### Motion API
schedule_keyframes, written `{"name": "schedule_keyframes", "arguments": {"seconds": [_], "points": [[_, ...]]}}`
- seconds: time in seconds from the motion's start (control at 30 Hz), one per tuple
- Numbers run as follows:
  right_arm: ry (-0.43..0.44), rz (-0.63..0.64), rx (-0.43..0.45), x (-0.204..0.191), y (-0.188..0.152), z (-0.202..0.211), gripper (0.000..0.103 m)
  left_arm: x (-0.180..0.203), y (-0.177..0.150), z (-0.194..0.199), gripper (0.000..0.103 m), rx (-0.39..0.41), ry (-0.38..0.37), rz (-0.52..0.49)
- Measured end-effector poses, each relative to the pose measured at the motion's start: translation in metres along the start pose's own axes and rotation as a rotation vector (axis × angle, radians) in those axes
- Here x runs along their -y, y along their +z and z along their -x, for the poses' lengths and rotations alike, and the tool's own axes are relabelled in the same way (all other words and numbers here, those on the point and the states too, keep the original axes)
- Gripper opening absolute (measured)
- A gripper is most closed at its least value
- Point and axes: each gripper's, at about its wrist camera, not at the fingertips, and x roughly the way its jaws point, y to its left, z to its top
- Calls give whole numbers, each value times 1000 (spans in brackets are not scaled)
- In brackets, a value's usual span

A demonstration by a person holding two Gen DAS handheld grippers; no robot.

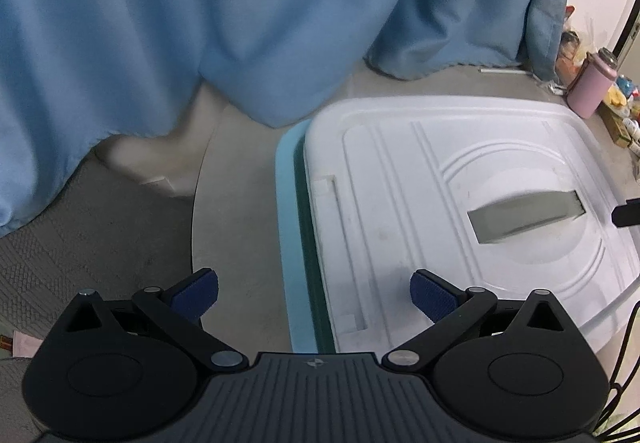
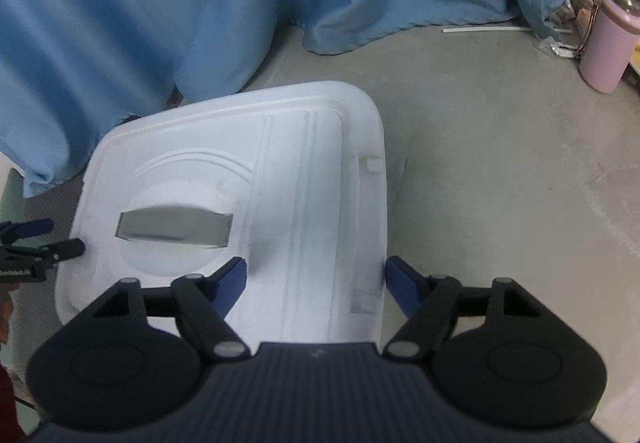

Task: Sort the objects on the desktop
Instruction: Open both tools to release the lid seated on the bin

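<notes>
A white plastic lid [image 1: 460,203] with a grey handle recess [image 1: 528,213] covers a teal storage box [image 1: 292,227] on a grey tabletop. My left gripper [image 1: 314,295] is open and straddles the box's left edge without pressing on it. A tip of the right gripper pokes in at the right edge of this view. In the right wrist view the lid [image 2: 280,183] fills the centre. My right gripper [image 2: 318,281] hovers over its near right part. One blue pad is above the lid top and the other is just beside the lid's right edge, with no clear grip. The left gripper [image 2: 40,239] shows at the far left.
A blue curtain [image 1: 200,23] hangs behind and drapes onto the grey table [image 2: 500,183]. A pink tumbler [image 2: 608,43] stands at the far right with small clutter [image 1: 620,111] around it. A thin white stick [image 2: 488,29] lies near the curtain hem.
</notes>
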Motion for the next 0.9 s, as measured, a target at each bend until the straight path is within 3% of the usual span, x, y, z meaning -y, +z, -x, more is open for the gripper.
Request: {"name": "schedule_keyframes", "arguments": {"seconds": [0.07, 0.17, 0.47, 0.77, 0.9], "points": [[-25, 4, -2, -2, 0, -1, 63, -2, -2, -1, 103, 8, 0, 7], [-39, 4, -3, -3, 2, -1, 57, -5, -4, -2, 103, 13, 2, 21], [-51, 4, 2, -6, 3, -6, 57, -9, -4, -5, 103, 25, 0, 34], [-9, 2, 4, -9, 6, -8, 55, -18, -1, -5, 103, 34, 67, 39], [-32, 26, 15, -15, 10, -10, 55, -22, 0, -11, 103, 19, 68, 50]]}}
